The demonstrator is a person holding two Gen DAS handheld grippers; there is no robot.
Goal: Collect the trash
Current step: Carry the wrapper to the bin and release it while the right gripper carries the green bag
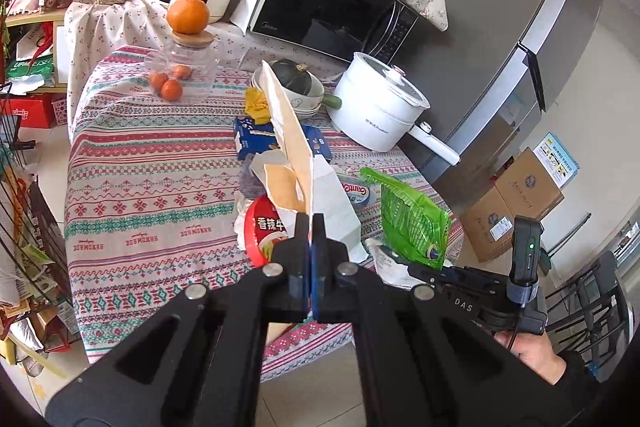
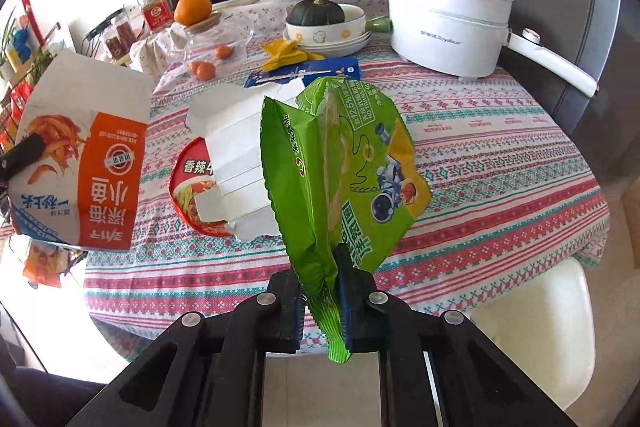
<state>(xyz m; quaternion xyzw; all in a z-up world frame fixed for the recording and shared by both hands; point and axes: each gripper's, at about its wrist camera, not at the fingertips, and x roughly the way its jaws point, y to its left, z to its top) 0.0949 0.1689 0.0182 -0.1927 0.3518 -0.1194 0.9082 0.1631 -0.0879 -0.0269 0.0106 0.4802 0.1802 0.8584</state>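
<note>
Left gripper (image 1: 310,223) clamped on a flattened carton (image 1: 289,131), raised toward 12 o'clock; right gripper (image 2: 320,267) pinched on a green wrapper (image 2: 340,163) above the table (image 2: 500,155).

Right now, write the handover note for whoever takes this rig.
Left gripper: shut on the orange-and-white carton, held up over the table's left edge.
Right gripper: shut on the green snack bag, lifted above the tablecloth.
Still on the table: white torn box, red noodle lid, blue wrapper, yellow wrapper.
No bin in view; both held pieces need dropping, then fetch the rest.
</note>
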